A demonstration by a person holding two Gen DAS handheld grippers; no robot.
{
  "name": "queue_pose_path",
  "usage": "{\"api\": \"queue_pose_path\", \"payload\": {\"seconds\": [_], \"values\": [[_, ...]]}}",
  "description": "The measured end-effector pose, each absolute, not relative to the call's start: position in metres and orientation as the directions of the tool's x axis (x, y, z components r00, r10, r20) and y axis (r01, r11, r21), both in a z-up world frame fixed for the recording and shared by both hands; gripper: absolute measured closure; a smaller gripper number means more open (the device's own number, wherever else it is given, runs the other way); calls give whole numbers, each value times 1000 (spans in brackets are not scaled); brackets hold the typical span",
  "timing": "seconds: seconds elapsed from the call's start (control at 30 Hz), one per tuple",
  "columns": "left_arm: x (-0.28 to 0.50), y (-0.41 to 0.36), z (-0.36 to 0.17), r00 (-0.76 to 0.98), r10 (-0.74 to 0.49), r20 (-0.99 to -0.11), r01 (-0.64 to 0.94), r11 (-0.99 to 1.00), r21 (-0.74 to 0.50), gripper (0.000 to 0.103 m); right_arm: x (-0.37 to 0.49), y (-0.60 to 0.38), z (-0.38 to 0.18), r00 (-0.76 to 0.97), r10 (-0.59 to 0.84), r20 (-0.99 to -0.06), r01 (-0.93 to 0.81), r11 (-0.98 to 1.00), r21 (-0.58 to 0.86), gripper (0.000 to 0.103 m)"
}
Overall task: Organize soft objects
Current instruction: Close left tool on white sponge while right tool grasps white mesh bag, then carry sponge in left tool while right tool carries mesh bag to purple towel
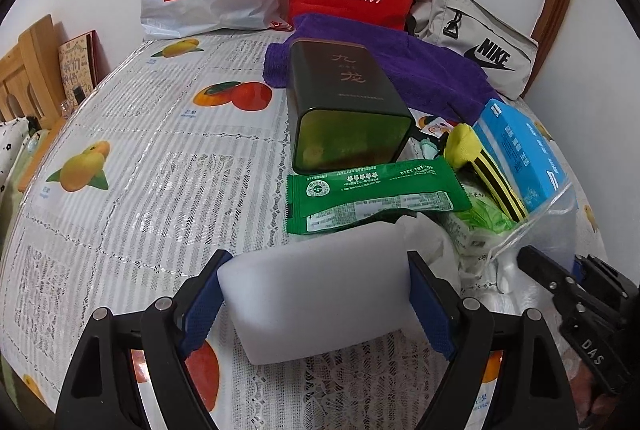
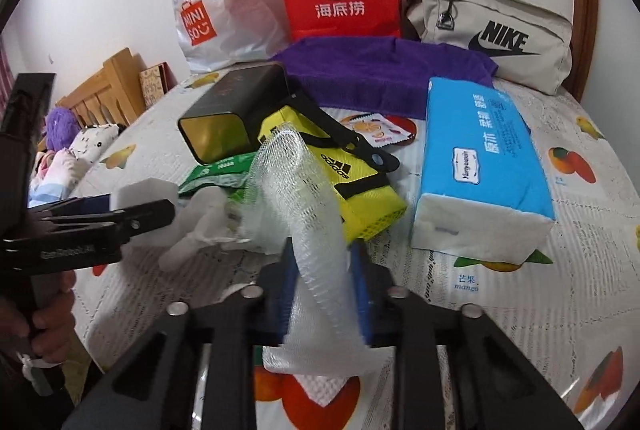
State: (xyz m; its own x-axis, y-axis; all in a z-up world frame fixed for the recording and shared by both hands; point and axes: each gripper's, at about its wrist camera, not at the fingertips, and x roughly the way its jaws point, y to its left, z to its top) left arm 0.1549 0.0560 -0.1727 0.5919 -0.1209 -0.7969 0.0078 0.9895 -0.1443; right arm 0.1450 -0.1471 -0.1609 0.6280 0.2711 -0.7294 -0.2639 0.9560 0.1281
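White sponge block (image 1: 316,294) sat clamped in left gripper (image 1: 316,304); mesh sleeve (image 2: 308,214), pinched by right gripper (image 2: 324,294), looked likely to slip

Fruit-print table (image 1: 120,134) under tin (image 1: 344,102), towel (image 2: 384,70), tissues (image 2: 480,166).

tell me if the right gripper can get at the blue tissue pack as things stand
Probably not yet. The right gripper is shut on the white mesh cloth, so it has no free grip. The path itself looks open: the blue tissue pack lies just ahead to its right, top uncovered.
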Motion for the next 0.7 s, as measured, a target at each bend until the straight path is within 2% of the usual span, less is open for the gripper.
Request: {"api": "queue_pose_path", "payload": {"seconds": [0.07, 0.33, 0.7], "values": [[154, 56, -172, 595, -121, -795, 11, 990, -143, 18, 140, -149, -156, 637, 279, -719, -275, 953, 127, 88], [153, 66, -172, 596, -65, -801, -11, 996, -88, 18, 126, -182, -147, 671, 221, -708, -208, 972, 107, 88], [156, 68, -185, 590, -10, -807, -10, 1000, -20, 18, 135, -219, -185, 606, 137, -784, -93, 990, 102, 88]]}}
